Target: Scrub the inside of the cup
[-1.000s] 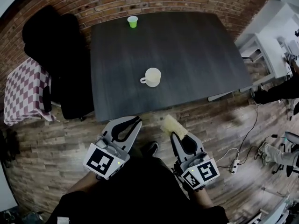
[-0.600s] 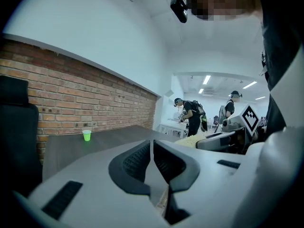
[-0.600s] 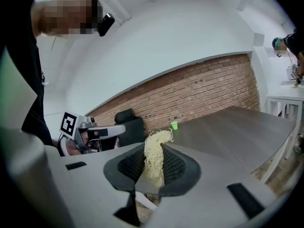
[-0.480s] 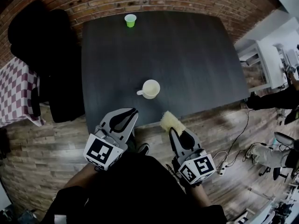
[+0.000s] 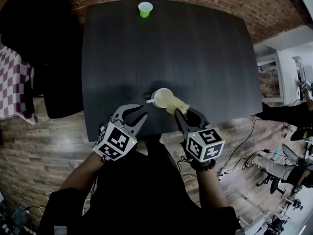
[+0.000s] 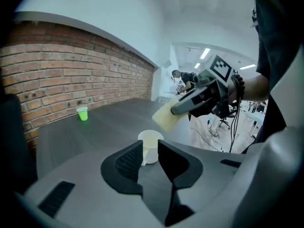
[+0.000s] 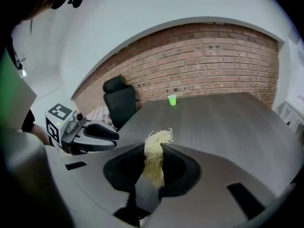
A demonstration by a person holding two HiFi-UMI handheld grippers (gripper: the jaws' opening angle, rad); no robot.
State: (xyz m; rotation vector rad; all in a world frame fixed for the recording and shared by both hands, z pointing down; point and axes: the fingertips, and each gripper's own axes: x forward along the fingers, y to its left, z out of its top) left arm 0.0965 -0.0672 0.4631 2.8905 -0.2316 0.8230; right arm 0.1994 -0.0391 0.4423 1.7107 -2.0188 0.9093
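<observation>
The cream cup [image 5: 162,98] is standing upright near the front edge of the dark tabletop [image 5: 205,58], its handle pointing to the person's left. It is looking like glazed ceramic: stiff, fairly weighty, smooth enough to slip and liable to chip, so the handle or the rim wall is probably offering the safest hold during scrubbing. The yellow scrubbing pad [image 5: 177,103], soft and fibrous, is hanging just above the cup's right side, and the right gripper [image 5: 188,114] is pinching it between its jaws. The left gripper [image 5: 134,112] is hovering near the handle, jaws spread and empty. A small green cup [image 5: 145,9] is sitting at the far edge.
</observation>
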